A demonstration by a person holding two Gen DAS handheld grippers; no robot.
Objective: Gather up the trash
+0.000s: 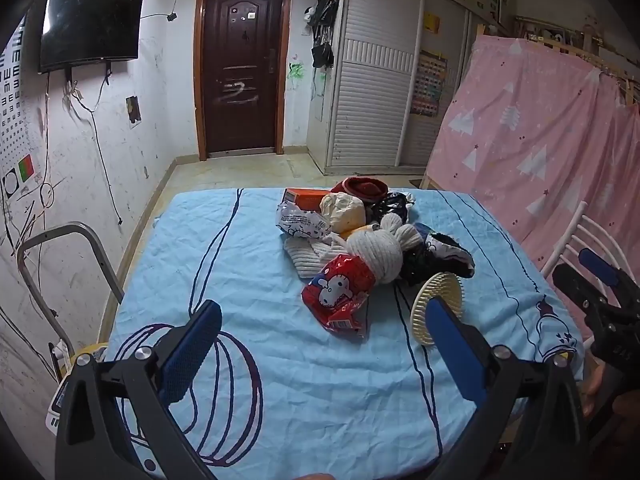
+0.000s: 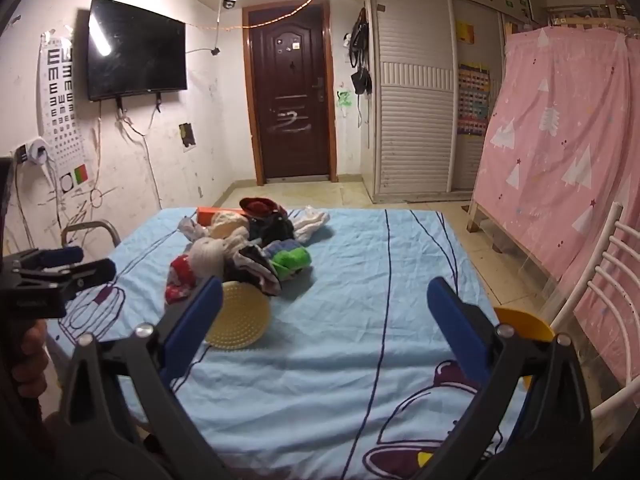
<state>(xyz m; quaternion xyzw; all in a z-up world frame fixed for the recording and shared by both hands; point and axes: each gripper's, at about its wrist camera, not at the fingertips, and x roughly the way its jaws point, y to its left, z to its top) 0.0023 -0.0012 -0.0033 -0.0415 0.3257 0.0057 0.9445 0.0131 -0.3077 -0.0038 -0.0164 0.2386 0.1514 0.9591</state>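
A heap of items lies on the table's blue cloth [image 1: 280, 360]: a red cartoon snack wrapper [image 1: 340, 296], a white printed wrapper [image 1: 302, 222], an orange box [image 1: 306, 198], a cream crumpled bag [image 1: 344, 212], a black bag [image 1: 394, 204], white knitted cloth [image 1: 380, 252] and a round cream brush [image 1: 436, 304]. My left gripper [image 1: 324, 340] is open and empty, just short of the red wrapper. My right gripper [image 2: 324, 312] is open and empty over the cloth [image 2: 360, 280], right of the brush [image 2: 238, 316] and the heap [image 2: 248, 240]. Each gripper shows at the other view's edge.
A yellow bin [image 2: 524, 324] sits at the table's right edge beside a white chair [image 2: 608, 280]. A metal frame [image 1: 60, 264] stands left of the table. A pink curtain [image 1: 540, 140] hangs at the right; a brown door [image 1: 240, 72] is at the far wall.
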